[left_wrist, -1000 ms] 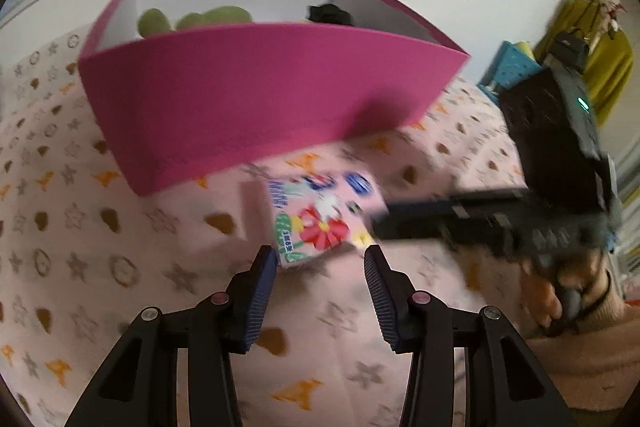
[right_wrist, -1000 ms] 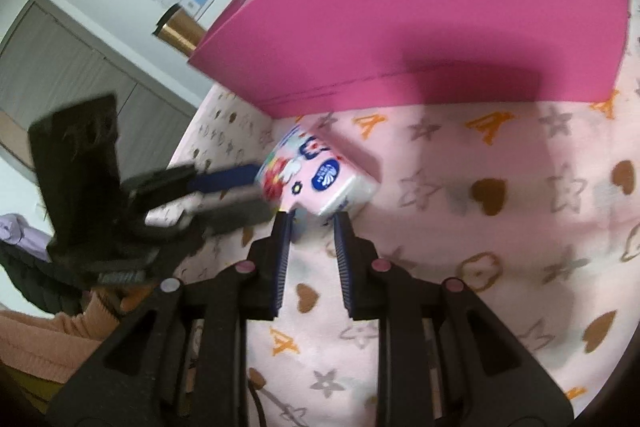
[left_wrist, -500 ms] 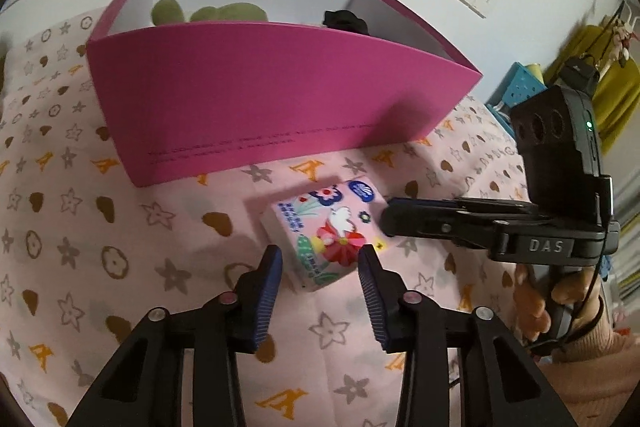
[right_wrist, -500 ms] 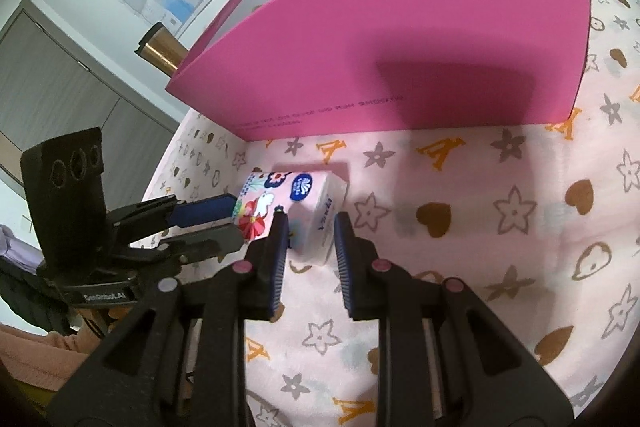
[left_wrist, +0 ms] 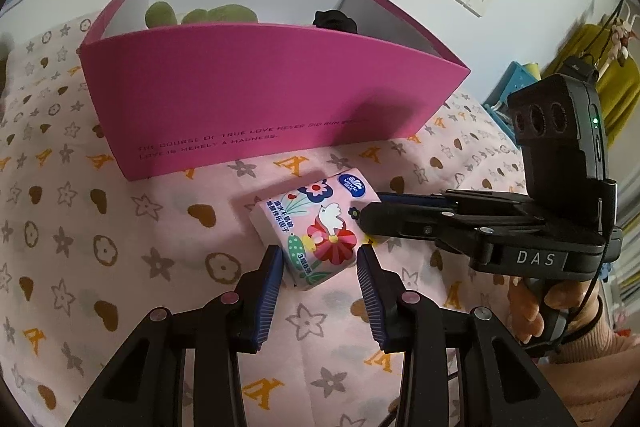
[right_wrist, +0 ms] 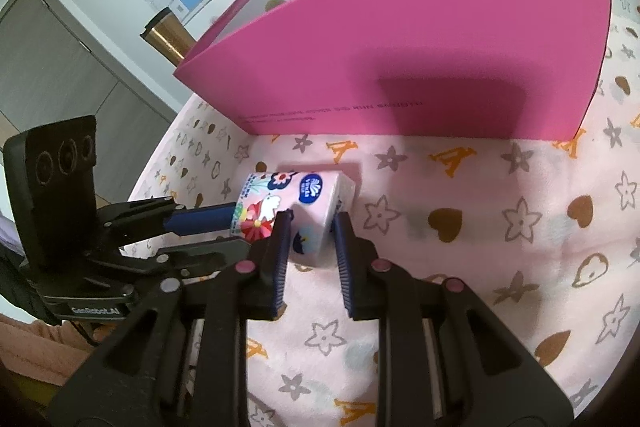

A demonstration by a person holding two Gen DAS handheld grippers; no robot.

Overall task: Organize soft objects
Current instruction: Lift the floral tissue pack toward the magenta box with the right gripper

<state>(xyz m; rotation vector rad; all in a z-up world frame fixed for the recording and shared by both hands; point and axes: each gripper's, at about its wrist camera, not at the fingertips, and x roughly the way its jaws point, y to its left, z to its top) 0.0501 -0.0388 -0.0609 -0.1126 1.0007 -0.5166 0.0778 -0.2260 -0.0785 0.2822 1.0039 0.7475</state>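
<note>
Two grippers were trained on one item: a small soft tissue pack (left_wrist: 320, 227), pink with a flower-and-bird print, lying on the star-patterned pink cloth (left_wrist: 120, 267) just in front of the magenta box (left_wrist: 260, 99).

Left gripper (left_wrist: 318, 259): fingers apart, having just been closing. The near corner of the pack sat between the two fingertips; whether either pad yet touched it could not be told, and the pack showed no squeeze.

Right gripper (right_wrist: 310, 227): fingers (right_wrist: 280, 251) narrowly apart and astride the pack's end, seemingly at or against its sides. A true clamp could not be confirmed from either view.

Relation governing the coming move: the pack lay directly ahead of both sets of fingers, its long axis running roughly along the left gripper's line of sight and slanted to the right, and across the approach of the right gripper, which came in from the pack's right side. Both were about equally near.

Box contents: green soft shapes (left_wrist: 200, 15) and a black item (left_wrist: 334, 21) showed above its front wall. Judged step: securing the pack for transfer into the box.
</note>
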